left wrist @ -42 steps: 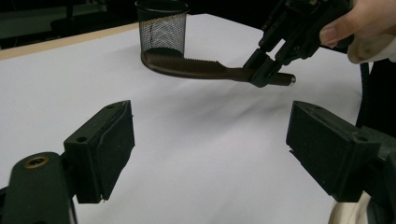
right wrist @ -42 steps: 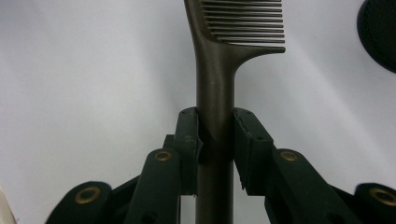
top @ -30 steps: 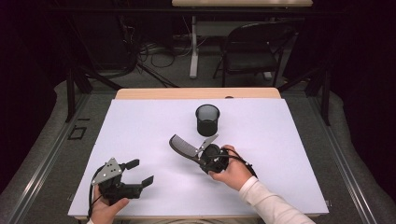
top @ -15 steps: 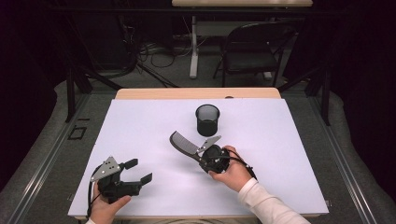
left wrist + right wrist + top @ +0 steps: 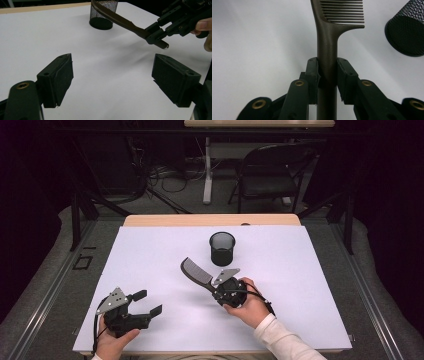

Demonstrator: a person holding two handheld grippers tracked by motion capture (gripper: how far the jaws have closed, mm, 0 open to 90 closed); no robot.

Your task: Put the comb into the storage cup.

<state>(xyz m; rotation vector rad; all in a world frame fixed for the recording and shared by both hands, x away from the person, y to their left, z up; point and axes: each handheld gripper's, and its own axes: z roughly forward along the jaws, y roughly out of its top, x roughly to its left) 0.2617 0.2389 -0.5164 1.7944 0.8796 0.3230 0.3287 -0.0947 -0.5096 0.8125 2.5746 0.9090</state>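
Near the middle of the high view, the right gripper (image 5: 216, 290) has its fingers (image 5: 312, 75) closed tight on the handle of a dark brown comb (image 5: 196, 273), gripping it partway along so the handle's end sticks out behind the pads. From the right gripper view the comb runs straight up the centre of the frame, with its teeth pointing toward the right at the top edge. It is held raised, its toothed end slanting toward the upper left of the high view, above the white table (image 5: 150, 255). A black mesh cup (image 5: 222, 248) stands upright just above and to the right of the comb, near it but not touching; in the left gripper view the comb's tip crosses in front of the cup. At the lower left of the high view, the left gripper (image 5: 148, 303) sits in the person's hand close to the table's near edge, its fingers (image 5: 58, 80) spread wide apart and holding nothing, with bare table between them. The two grippers are well apart.
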